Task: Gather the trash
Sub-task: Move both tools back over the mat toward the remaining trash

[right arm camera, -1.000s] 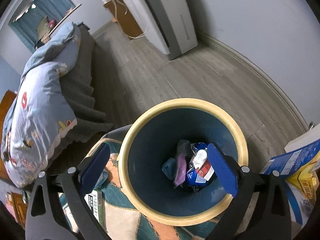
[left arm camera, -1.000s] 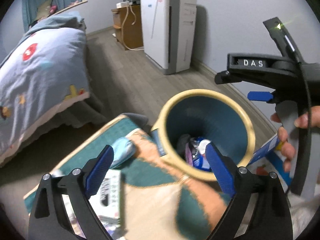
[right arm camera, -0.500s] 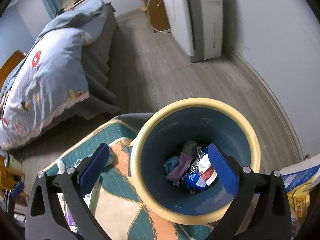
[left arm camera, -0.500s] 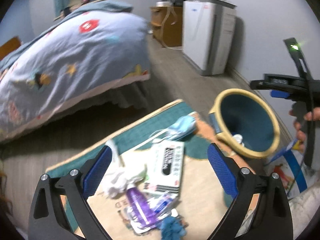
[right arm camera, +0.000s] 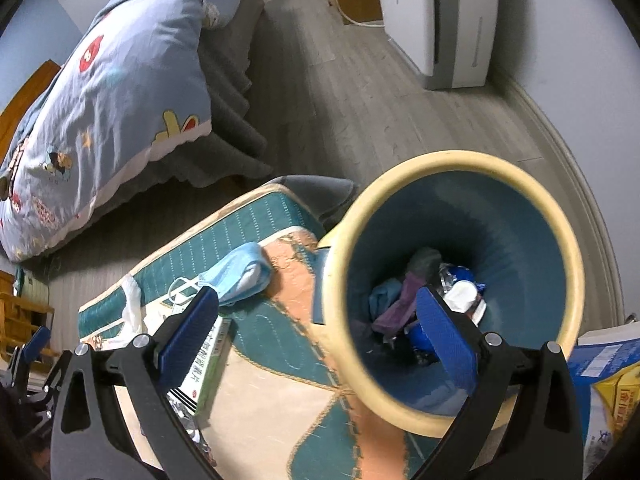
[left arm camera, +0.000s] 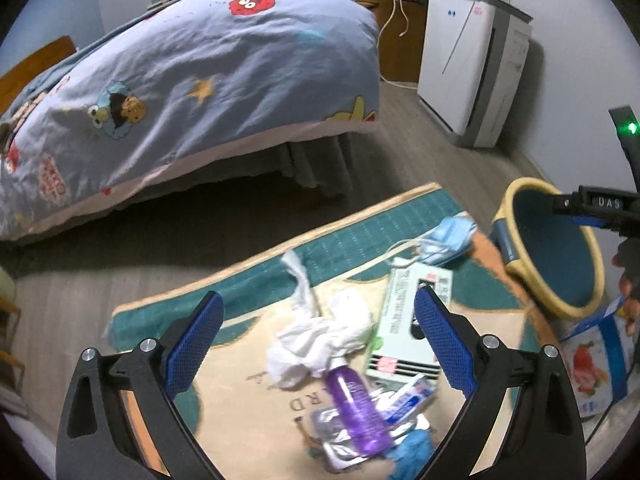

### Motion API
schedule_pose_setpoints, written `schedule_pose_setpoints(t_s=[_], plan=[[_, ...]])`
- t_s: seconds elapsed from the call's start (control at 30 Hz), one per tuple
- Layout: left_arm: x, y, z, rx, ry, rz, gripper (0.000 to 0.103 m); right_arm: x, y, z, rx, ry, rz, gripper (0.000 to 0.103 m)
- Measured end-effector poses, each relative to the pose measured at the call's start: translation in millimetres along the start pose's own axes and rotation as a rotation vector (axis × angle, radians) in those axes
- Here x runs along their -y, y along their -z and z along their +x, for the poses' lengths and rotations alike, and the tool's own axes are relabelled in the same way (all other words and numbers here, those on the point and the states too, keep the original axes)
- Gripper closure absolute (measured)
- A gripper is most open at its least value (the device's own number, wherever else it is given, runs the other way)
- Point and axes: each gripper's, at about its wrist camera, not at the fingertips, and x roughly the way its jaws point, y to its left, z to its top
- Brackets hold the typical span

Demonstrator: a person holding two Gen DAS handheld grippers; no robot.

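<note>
My left gripper is open and empty, hovering above a pile of trash on the rug: a crumpled white tissue, a purple bottle, a green-white box, foil wrappers and a blue face mask. My right gripper is open and empty above the rim of the yellow-rimmed blue bin, which holds several pieces of trash. The bin also shows at the right of the left wrist view. The mask and box show in the right wrist view.
A bed with a blue cartoon quilt stands behind the patterned rug. A white air purifier stands against the wall. A blue-white carton lies right of the bin. Wooden floor lies between bed and wall.
My left gripper has swung left from the bin to above the trash pile on the rug. My right gripper has shifted slightly left, still over the bin's rim.
</note>
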Motion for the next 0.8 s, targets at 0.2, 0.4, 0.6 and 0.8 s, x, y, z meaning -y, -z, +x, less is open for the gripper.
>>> schedule_pose_setpoints(t_s=[0.2,0.4,0.6,0.8], plan=[[-17.7,8.1,24.1,-0.061,-0.023,0.010,0.008,-30.7,-2.8,24.5,-0.036,-0.006,-0.029,0.006],[-27.4,18.6,60.3,-0.168,-0.020,0.031,0.008,-62.2,-5.8,51.0,-0.069,0.004,-0.097,0.006],[-26.3,20.3,80.4,-0.202,-0.016,0.047,0.008,-77.2,-14.7,74.3,-0.074,0.016,-0.137,0.006],[-35.6,5.0,93.0,-0.170,-0.027,-0.038,0.008,-79.9,-17.2,91.4,-0.096,-0.010,-0.131,0.007]])
